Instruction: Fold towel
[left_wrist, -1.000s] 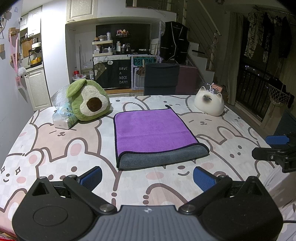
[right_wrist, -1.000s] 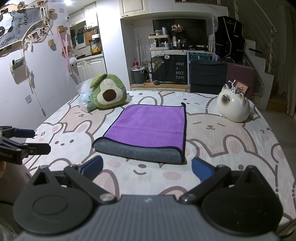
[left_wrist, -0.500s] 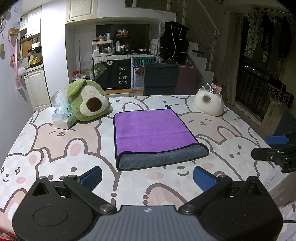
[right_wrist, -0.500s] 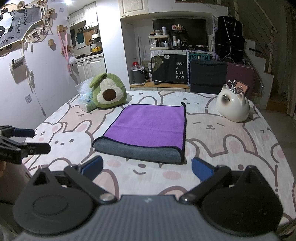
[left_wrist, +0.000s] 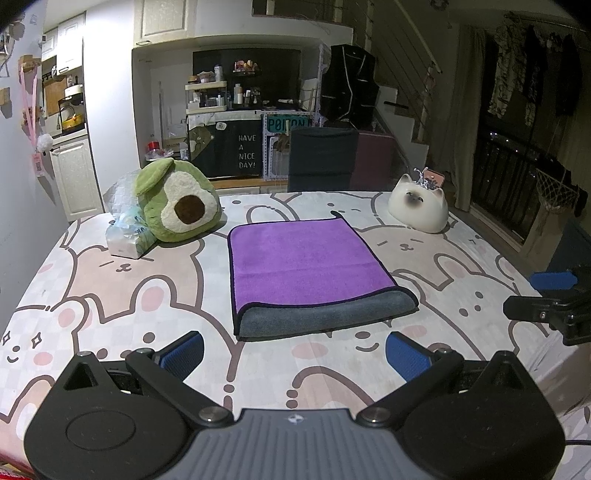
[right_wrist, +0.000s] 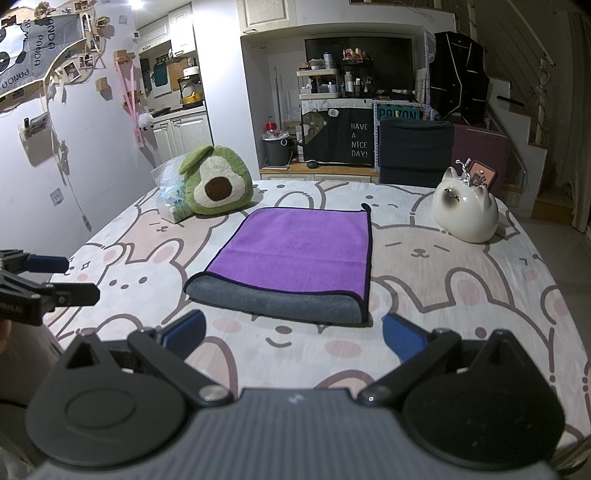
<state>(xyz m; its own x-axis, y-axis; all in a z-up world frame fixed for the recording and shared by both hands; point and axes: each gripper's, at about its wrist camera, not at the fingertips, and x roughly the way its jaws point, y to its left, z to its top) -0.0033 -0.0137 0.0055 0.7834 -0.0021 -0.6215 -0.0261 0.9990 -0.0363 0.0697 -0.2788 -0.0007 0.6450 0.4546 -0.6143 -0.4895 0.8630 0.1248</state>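
A purple towel (left_wrist: 306, 264) with a grey underside lies folded flat in the middle of the table; its rolled grey fold (left_wrist: 325, 317) faces me. It also shows in the right wrist view (right_wrist: 295, 247). My left gripper (left_wrist: 293, 354) is open and empty, held just in front of the towel's near edge. My right gripper (right_wrist: 293, 338) is open and empty, also just short of the near edge. Each gripper appears at the edge of the other's view: the right one (left_wrist: 550, 299), the left one (right_wrist: 44, 280).
An avocado plush (left_wrist: 177, 203) and a plastic-wrapped pack (left_wrist: 127, 236) sit at the back left. A white cat figurine (left_wrist: 419, 208) stands at the back right. The table wears a bunny-print cloth (left_wrist: 110, 288). A dark chair (left_wrist: 323, 158) stands behind the table.
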